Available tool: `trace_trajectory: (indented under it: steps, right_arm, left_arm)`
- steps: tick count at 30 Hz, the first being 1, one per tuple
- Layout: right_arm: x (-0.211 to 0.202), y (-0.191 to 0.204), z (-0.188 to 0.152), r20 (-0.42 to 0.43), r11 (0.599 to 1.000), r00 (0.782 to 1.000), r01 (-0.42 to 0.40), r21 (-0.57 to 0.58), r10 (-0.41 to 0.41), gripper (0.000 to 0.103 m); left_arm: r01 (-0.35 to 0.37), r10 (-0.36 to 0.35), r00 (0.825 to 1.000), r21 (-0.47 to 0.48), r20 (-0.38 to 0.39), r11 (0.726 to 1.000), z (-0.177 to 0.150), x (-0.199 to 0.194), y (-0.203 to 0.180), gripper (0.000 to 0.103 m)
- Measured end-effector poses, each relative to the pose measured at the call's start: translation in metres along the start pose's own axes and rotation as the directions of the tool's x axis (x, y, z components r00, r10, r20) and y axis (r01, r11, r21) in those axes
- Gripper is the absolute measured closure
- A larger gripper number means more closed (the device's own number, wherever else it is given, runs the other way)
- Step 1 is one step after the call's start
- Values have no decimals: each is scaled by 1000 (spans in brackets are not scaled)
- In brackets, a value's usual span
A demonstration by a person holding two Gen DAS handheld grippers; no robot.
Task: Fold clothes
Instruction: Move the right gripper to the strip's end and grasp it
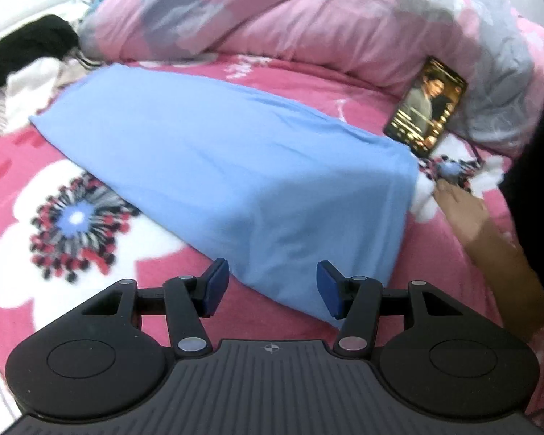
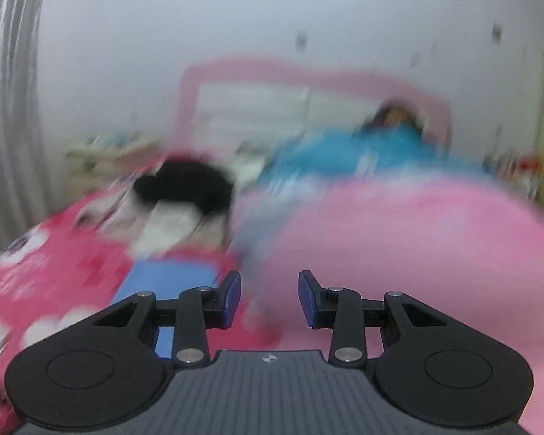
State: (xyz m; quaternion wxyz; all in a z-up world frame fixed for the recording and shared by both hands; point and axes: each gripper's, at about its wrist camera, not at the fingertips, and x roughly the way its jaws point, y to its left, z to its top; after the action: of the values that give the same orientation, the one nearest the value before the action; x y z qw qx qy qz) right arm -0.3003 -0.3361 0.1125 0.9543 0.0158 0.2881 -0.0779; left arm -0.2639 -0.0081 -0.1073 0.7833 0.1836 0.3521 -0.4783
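The blue cloth point(image 1: 214, 166) lies folded long on the bed point(image 1: 54, 199), just ahead of the left claw point(image 1: 272, 286); both claws are spread and empty; the right claw point(image 2: 269, 299) view is blurry, but more clothes point(image 2: 185, 185) probably wait beyond.

Left gripper point(image 1: 272, 288) black with blue pads, silver pivot screws, ribbed grey base, small crosshair mark, right gripper point(image 2: 269, 299) identical, dark sleeve point(image 1: 536, 166) beside it

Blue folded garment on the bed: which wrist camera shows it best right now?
The left wrist view: the blue folded garment lies sharp and almost whole across the blanket. The right wrist view is motion-blurred and shows only a small blue patch of it.
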Motion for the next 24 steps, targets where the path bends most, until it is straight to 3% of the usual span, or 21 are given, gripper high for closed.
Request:
trace_trajectory:
  steps: [2, 5, 7, 9, 13, 14, 19, 20, 24]
  right_arm:
    - [20, 22, -53, -160, 997, 985, -57, 57, 65, 67]
    - [60, 54, -116, -342, 993, 932, -97, 73, 116, 79]
    - [72, 66, -139, -380, 997, 922, -73, 18, 74, 82]
    - [74, 69, -152, -377, 994, 920, -100, 40, 107, 82]
    - [86, 80, -182, -462, 986, 875, -168, -12, 143, 83]
    - [83, 79, -187, -465, 985, 873, -171, -6, 149, 83]
    - [59, 66, -184, -534, 980, 824, -190, 56, 191, 83]
    - [54, 62, -186, -540, 981, 820, -183, 68, 191, 83]
    - [41, 42, -179, -473, 987, 871, -78, 141, 136, 83]
  left_arm:
    - [8, -8, 1000, -2, -3, 1000, 6, 0, -3, 49]
    - [19, -19, 999, 12, -38, 1000, 9, 8, -12, 49]
    - [28, -27, 997, 16, -67, 999, 10, 15, -18, 50]
    - [44, -43, 995, 19, -91, 999, 7, 20, -25, 49]
    - [50, -44, 988, 34, -147, 998, -5, 29, -34, 49]
    - [49, -43, 987, 33, -153, 998, -8, 29, -34, 49]
    - [50, -51, 984, -8, -171, 999, -8, 24, -28, 49]
    - [49, -52, 984, -20, -173, 999, -7, 23, -26, 49]
    - [46, -52, 982, -37, -180, 998, -7, 19, -24, 49]
